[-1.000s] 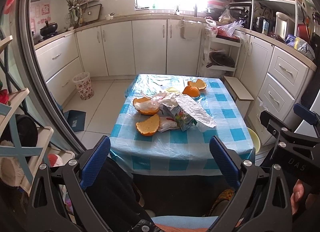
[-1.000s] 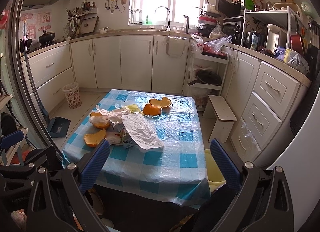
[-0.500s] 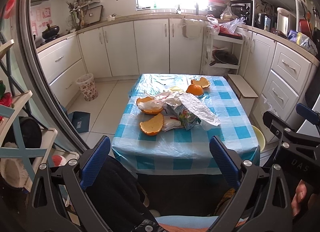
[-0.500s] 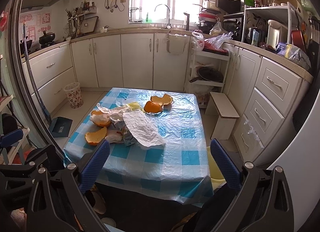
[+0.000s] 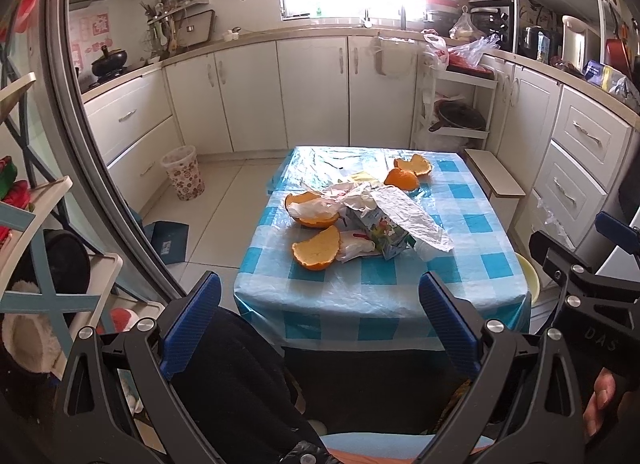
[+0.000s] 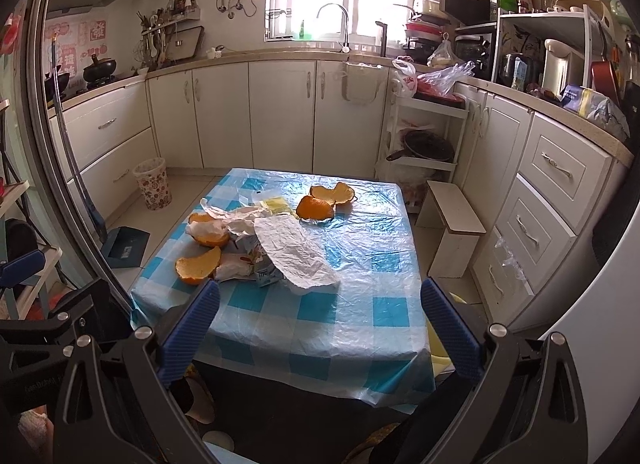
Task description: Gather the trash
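Letters "DAS" show faintly on my right gripper (image 5: 624, 240) body in the left view; no other writing is legible to me. My left gripper (image 5: 318, 316) and the right one both stand wide apart, holding nothing, short of the table (image 5: 496, 264) with its glossy blue-checked plastic cloth. Trash lies heaped there: curved orange peels (image 5: 316, 252), crumpled white paper (image 6: 296, 252), a printed carton (image 5: 380, 230). A patterned wastebasket (image 5: 182, 172) stands on the floor by the cabinets.

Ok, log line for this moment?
phase: approach | left gripper: open, empty | right gripper: open, empty | trash: orange peels, wrapper on table
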Demonstrator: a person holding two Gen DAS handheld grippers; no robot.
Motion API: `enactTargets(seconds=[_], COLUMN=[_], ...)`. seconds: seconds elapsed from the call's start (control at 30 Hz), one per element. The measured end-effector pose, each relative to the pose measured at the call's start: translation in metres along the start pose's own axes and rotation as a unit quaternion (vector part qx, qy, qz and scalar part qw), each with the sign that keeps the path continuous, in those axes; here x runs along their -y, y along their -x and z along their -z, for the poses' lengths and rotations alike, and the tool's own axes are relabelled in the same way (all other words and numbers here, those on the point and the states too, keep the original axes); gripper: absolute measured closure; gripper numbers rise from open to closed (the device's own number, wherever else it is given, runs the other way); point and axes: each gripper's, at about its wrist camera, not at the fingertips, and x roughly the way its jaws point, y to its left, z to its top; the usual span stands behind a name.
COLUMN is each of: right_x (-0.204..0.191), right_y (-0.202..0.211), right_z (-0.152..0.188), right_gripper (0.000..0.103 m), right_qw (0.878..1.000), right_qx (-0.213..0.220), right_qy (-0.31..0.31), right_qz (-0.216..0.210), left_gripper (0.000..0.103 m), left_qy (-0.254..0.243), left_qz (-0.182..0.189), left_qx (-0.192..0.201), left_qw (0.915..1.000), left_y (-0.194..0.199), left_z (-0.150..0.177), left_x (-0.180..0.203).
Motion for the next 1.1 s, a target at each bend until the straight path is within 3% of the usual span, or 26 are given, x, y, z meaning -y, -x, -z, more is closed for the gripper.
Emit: enactTargets(seconds=[0.57,0.83,1.1], right_x=[-0.005,0.006,0.003], right_y=[-0.018,-0.047,-0.093], right_z=[0.006,0.012,0.015], right_gripper=[0.006,0.007,0.007], right_qw=[1.0,0.999,0.998], right_qx=[-0.012,-0.03,-0.048], right_qy=[0.007,-0.001,0.039], right_qz=[-0.007,-0.015,-0.022], left_gripper=[0.008,0.008,0.008], left_qy=[0.011,0.038,0.048], left_qz=[-0.006,-0.012,-0.012], left_qx=[-0.024,-0.066,-0.107], left_qw=[0.9996,0.997,0.993], left_y=[-0.025,-0.068,-0.129], left_z=[0.003,0.006,0.002], left_x=[-0.009,-0.026,-0.031])
